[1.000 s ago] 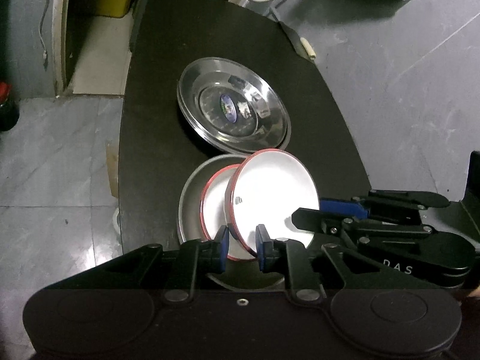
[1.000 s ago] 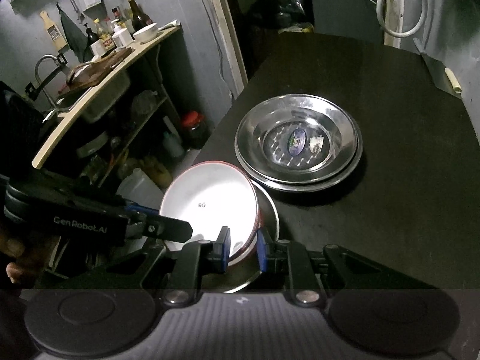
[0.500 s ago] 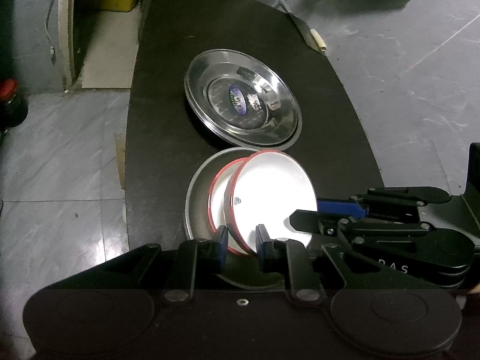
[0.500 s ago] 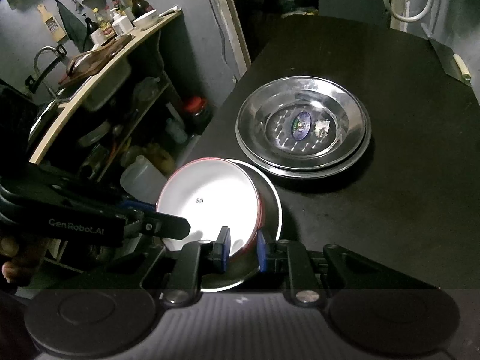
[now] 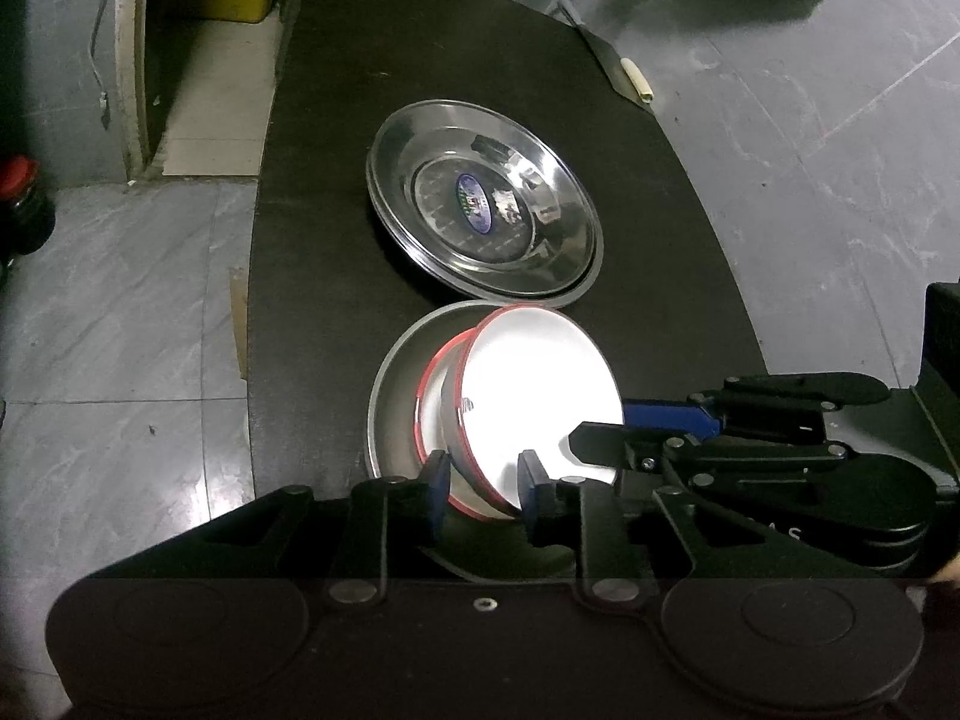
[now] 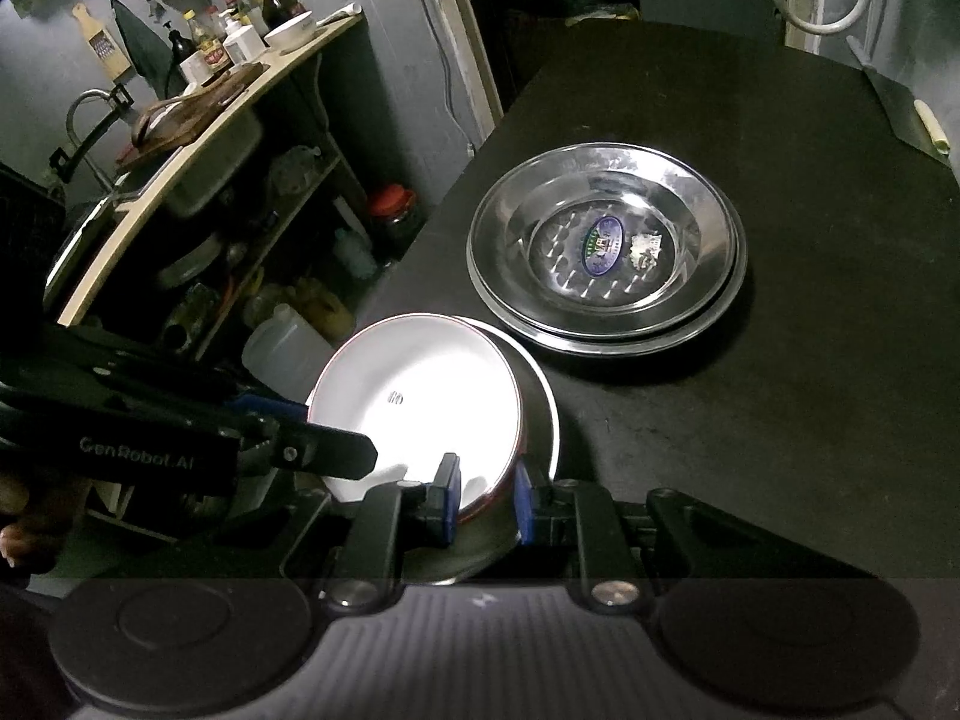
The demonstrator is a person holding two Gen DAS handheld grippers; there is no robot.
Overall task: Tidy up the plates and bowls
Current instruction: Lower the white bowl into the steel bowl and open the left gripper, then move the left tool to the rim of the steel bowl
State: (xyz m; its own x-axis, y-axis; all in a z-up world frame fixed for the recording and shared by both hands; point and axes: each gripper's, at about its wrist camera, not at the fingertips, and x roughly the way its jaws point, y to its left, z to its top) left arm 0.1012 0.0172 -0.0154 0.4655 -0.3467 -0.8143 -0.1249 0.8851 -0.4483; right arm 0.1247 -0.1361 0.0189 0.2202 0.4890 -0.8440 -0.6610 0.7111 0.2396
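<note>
A white enamel bowl point(image 5: 540, 396) point(image 6: 414, 402) with a red rim hangs tilted over a second red-rimmed bowl point(image 5: 429, 414). That second bowl sits inside a steel bowl point(image 5: 390, 420) point(image 6: 543, 420) near the table's front edge. My left gripper point(image 5: 485, 489) point(image 6: 336, 438) straddles the tilted bowl's near rim. Its jaws are opening and the pads look just clear of the rim. My right gripper point(image 6: 485, 498) point(image 5: 600, 429) is shut on the opposite rim. A stack of steel plates point(image 5: 480, 204) point(image 6: 606, 252) lies just beyond.
The black table point(image 5: 336, 240) drops to tiled floor on the left. A cleaver with a pale handle point(image 5: 636, 84) point(image 6: 927, 126) lies at the far edge. Left of the table are a red-lidded jar point(image 6: 393, 210), a plastic jug point(image 6: 282, 342) and a cluttered counter point(image 6: 210, 138).
My left gripper's fingers stand a little wider apart around the bowl's rim. The bowl, the plates and the right gripper keep about the same places.
</note>
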